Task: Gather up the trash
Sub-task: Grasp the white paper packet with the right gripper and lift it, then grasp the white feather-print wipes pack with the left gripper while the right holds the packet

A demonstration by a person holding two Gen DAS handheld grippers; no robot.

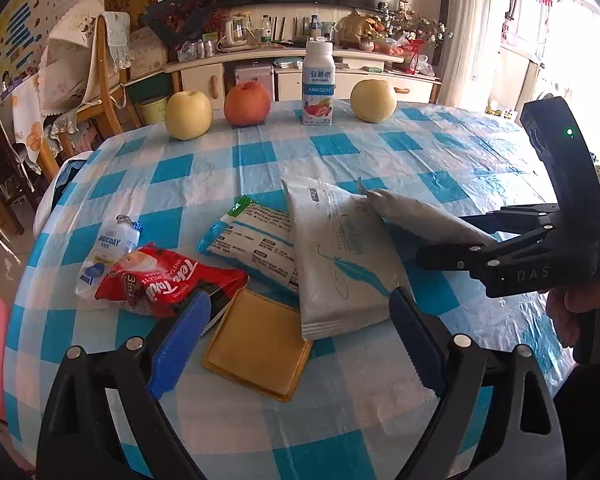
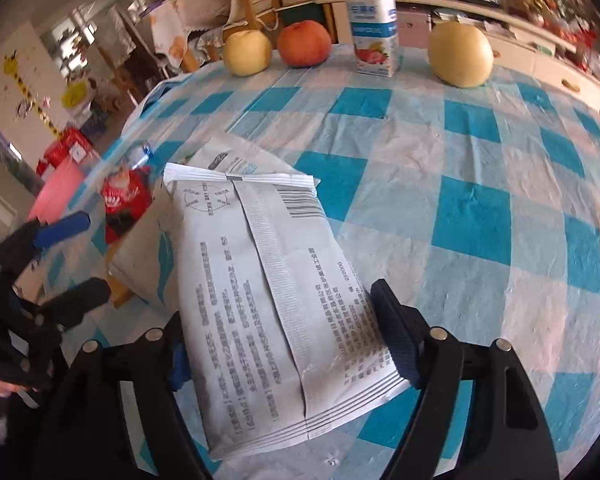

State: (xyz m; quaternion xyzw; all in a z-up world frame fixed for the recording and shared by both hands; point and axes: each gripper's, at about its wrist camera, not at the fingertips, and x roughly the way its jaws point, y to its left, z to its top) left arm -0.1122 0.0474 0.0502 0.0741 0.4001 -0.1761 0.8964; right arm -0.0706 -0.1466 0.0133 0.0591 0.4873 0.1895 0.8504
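Wrappers lie on the blue-checked table (image 1: 440, 152): a red Teh Tarik packet (image 1: 168, 280), a small white Magicday pouch (image 1: 108, 252), a teal-edged white packet (image 1: 256, 240), a large white feather-print bag (image 1: 340, 264) and a flat amber sheet (image 1: 256, 352). My left gripper (image 1: 296, 336) is open just above the amber sheet. My right gripper (image 2: 284, 344) is shut on a grey-white printed packet (image 2: 268, 288), held over the feather bag (image 2: 148, 256); the packet also shows in the left wrist view (image 1: 424, 216).
At the table's far edge stand two yellow pears (image 1: 188, 114) (image 1: 374, 100), a red apple (image 1: 247, 104) and a yogurt carton (image 1: 319, 84). A pink bin (image 2: 56, 192) sits beside the table on the left. Chairs and a cabinet stand behind.
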